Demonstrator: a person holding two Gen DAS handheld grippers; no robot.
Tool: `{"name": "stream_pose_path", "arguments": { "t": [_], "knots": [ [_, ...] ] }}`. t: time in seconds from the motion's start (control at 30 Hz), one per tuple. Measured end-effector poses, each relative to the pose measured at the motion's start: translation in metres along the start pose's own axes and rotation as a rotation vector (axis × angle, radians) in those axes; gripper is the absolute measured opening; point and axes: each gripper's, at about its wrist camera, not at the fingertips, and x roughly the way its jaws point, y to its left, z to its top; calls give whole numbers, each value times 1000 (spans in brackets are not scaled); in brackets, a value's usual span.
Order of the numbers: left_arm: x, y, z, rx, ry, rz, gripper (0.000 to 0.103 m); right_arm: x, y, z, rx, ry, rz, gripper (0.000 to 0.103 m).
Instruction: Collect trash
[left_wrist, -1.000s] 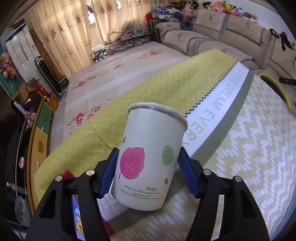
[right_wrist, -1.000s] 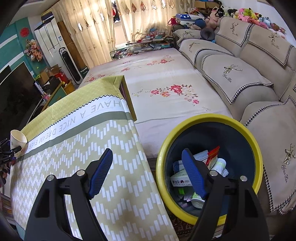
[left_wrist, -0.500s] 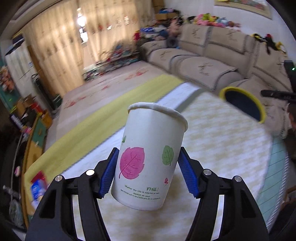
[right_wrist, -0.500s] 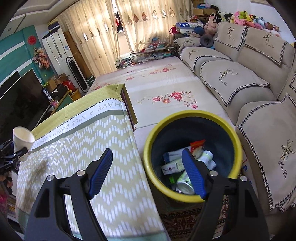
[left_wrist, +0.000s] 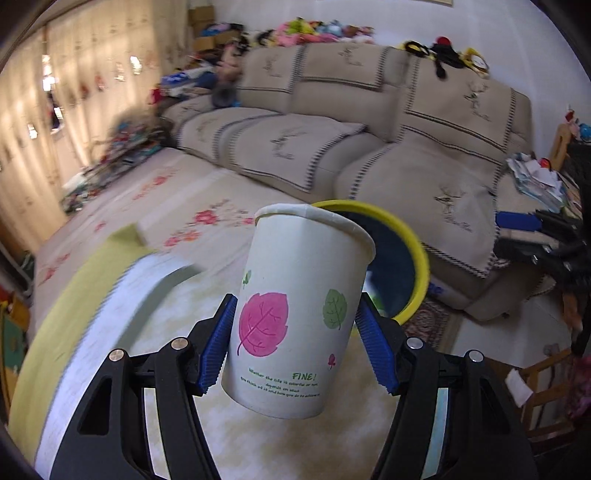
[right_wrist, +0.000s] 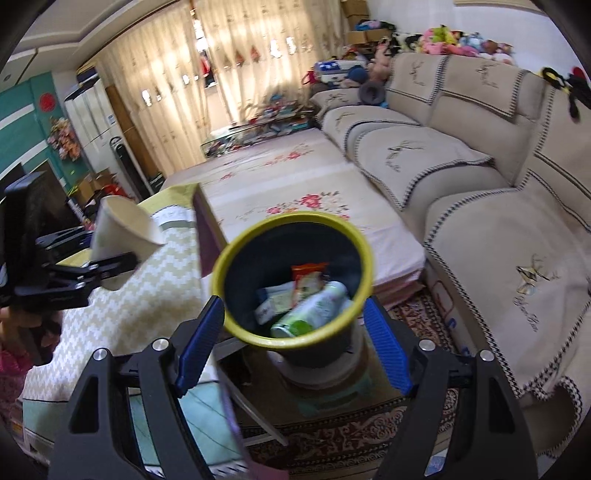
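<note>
A white paper cup (left_wrist: 295, 332) printed with a pink and a green leaf sits tilted between the blue pads of my left gripper (left_wrist: 295, 306), which is shut on its sides. Just behind the cup is the dark bin with a yellow rim (left_wrist: 417, 251). The right wrist view looks down into that bin (right_wrist: 236, 254), which holds a green can and several wrappers. My right gripper (right_wrist: 293, 302) hangs open in front of it, holding nothing. At that view's left, the cup (right_wrist: 122, 229) in the left gripper (right_wrist: 114, 262) is over the table's edge.
The table wears a yellow-and-white zigzag cloth (right_wrist: 122, 317). The bin stands on a low stool (right_wrist: 332, 391) over a patterned rug. A beige sofa (right_wrist: 480, 221) runs along the right. A flowered floor mat (right_wrist: 295, 184) lies beyond the bin.
My left gripper has swept the cup across the table, and the bin now shows right behind it. The right gripper has drawn back, so the bin looks smaller and more central.
</note>
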Motion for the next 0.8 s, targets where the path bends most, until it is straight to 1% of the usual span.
{"name": "stream_pose_path", "arguments": {
  "t": [0.1, 0.2, 0.3, 0.4, 0.47, 0.5, 0.53, 0.63, 0.67, 0.7, 0.77, 0.8],
  "knots": [
    [41, -20, 30, 26, 41, -29, 65, -4, -17, -3, 29, -6, -14, 74],
    [77, -36, 49, 40, 81, -40, 65, -2, -30, -4, 52, -3, -19, 74],
    [104, -38, 58, 34, 121, -43, 66, 3, -39, -7, 68, 8, -21, 74],
    [129, -33, 60, 17, 152, -37, 67, 9, -45, -9, 83, 21, -21, 74],
    [145, -28, 62, -2, 172, -29, 74, 13, -48, -11, 90, 28, -18, 74],
    [151, -25, 62, -17, 178, -24, 82, 13, -47, -11, 93, 30, -18, 74],
    [154, -21, 61, -40, 176, -13, 87, 13, -47, -12, 96, 31, -16, 74],
    [153, -9, 56, -99, 174, -22, 88, 11, -44, -13, 96, 28, -8, 74],
    [145, -4, 53, -134, 162, -25, 88, 10, -42, -13, 93, 25, -4, 74],
    [135, -1, 51, -157, 143, -25, 88, 9, -40, -13, 90, 22, 0, 74],
    [99, 6, 44, -202, 63, -5, 89, 9, -35, -14, 83, 21, 10, 76],
    [80, 6, 39, -215, 28, 9, 94, 10, -31, -15, 78, 23, 17, 77]
  ]
}}
